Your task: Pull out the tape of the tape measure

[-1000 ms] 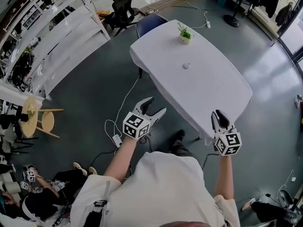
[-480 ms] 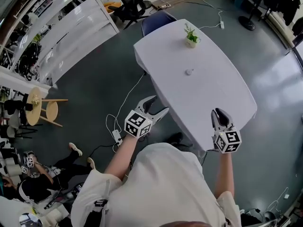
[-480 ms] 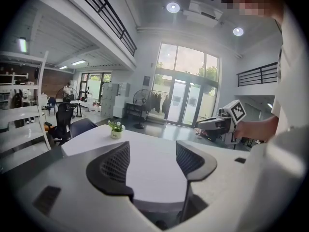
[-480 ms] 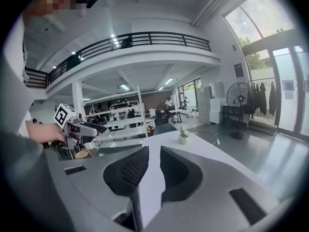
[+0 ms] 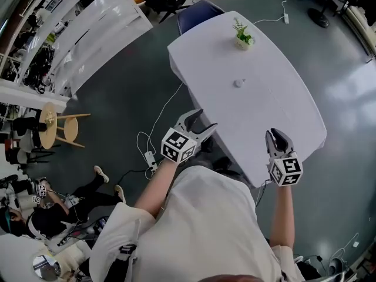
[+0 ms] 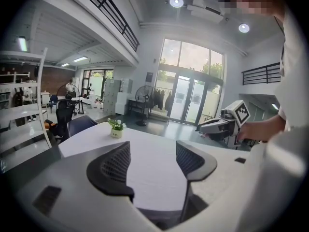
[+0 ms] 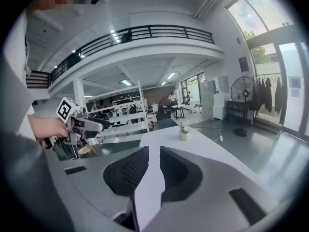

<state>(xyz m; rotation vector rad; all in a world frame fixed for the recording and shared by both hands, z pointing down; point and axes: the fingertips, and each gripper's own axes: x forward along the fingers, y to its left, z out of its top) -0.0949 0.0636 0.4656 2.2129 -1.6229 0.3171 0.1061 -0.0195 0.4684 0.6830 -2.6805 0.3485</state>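
The person in a white shirt (image 5: 205,228) is holding both arms out forward toward the near edge of the worktop (image 5: 288,98). The left claw (image 5: 204,118) is hovering at the worktop's near left edge. Its jaws are standing wide apart, with nothing between them but bare white surface. The right claw (image 5: 275,134) is hanging over the near right corner. Its jaws are sitting only a narrow slit apart, and it is gripping nothing either. The tape measure (image 5: 238,83) is lying farther on, about the middle of the worktop, well apart from both claws. It is showing only as a small pale round thing, too small for detail. Beyond it a potted plant (image 5: 242,39) is standing upright near the far end, and a dark blue chair (image 5: 197,13) is sitting tucked against that end. Off to the left, white shelving (image 5: 88,22) is running along the grey floor, and a cable (image 5: 161,119) is trailing over the floor beside the worktop.
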